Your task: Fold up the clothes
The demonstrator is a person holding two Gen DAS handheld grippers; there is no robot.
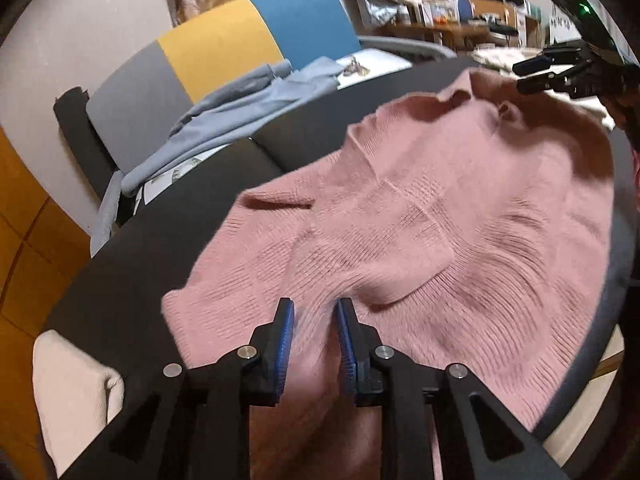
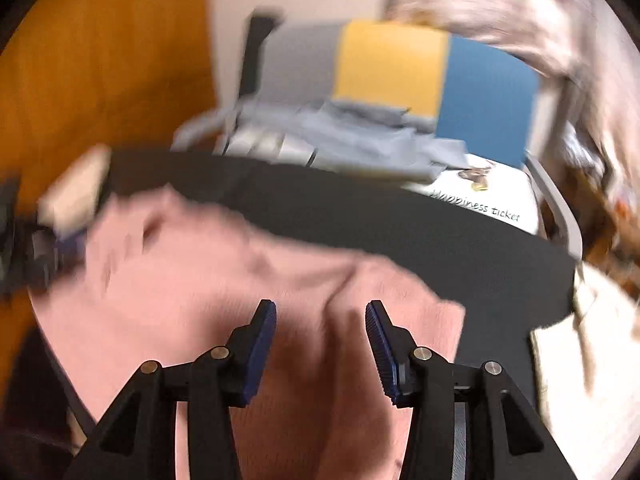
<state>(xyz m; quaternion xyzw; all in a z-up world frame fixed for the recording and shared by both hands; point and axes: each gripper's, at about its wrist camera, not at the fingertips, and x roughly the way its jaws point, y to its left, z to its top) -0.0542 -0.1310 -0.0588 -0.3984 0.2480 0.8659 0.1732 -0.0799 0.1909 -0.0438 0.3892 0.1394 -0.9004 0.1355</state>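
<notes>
- The left gripper [image 1: 314,306] pinched a ridge of the pink knitted sweater [image 1: 440,208] at its six o'clock hem, fingers nearly closed.
- The sweater covered the round black table [image 1: 132,280]; bare tabletop remained toward ten o'clock.
- The right gripper [image 2: 320,312] hovered wide apart, holding nothing, above the sweater's edge.

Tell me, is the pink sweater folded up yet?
Not yet. The pink sweater lies mostly spread over the black table, with only a flap turned over.

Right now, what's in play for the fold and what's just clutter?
In play:
pink sweater spread on the black table
left gripper, fingers pinching its edge
right gripper, open over it

Clutter:
blue-grey garment on the chair
cream cloth at the table edge
</notes>
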